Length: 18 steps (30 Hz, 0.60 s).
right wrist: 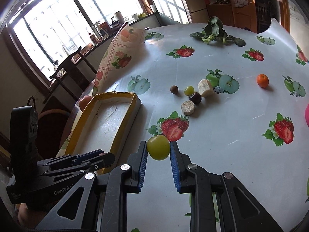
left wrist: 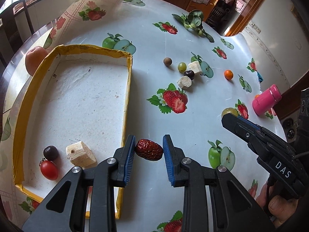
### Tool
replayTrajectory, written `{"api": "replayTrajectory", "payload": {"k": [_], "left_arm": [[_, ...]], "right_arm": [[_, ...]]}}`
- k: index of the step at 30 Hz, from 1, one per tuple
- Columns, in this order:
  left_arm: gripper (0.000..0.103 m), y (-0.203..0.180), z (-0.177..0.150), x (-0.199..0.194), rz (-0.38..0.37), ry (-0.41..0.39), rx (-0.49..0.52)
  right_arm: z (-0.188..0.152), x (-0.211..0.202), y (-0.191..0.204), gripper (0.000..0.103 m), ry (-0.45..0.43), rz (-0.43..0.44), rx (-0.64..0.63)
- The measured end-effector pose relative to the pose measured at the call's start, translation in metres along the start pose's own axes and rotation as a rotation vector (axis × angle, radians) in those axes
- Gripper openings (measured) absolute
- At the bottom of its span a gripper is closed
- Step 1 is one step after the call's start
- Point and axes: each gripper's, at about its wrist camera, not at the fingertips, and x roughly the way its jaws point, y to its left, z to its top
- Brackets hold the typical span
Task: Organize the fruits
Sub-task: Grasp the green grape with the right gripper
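My left gripper [left wrist: 148,149] is closed on a wrinkled red date [left wrist: 148,152], held just right of the yellow-rimmed tray [left wrist: 127,89]. The tray holds a cherry tomato [left wrist: 49,170], a dark plum [left wrist: 50,152] and a pale sugarcane chunk [left wrist: 80,155]. My right gripper [right wrist: 158,150] is shut on a yellow-green fruit [right wrist: 158,147] above the table. On the cloth farther off lie a brown longan [right wrist: 174,89], a green grape [right wrist: 189,90], a dark plum [right wrist: 195,98], two pale chunks [right wrist: 205,87] and a small orange [right wrist: 262,80].
A pink cup [left wrist: 266,102] lies at the table's right edge. Leafy greens [left wrist: 194,22] lie at the far side. An apple [left wrist: 35,60] sits behind the tray's left corner. The tablecloth is folded up at the far left [left wrist: 92,9].
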Motion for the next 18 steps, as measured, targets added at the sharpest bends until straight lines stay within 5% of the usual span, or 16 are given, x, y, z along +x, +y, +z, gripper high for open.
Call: {"api": "replayTrajectory", "payload": {"k": [18], "left_arm": [[0.027,0.033,-0.006,-0.012,0.022,-0.008,-0.036]], "right_arm": [[-0.007,0.013,0.047,0.024,0.033,0.038,-0.065]]}}
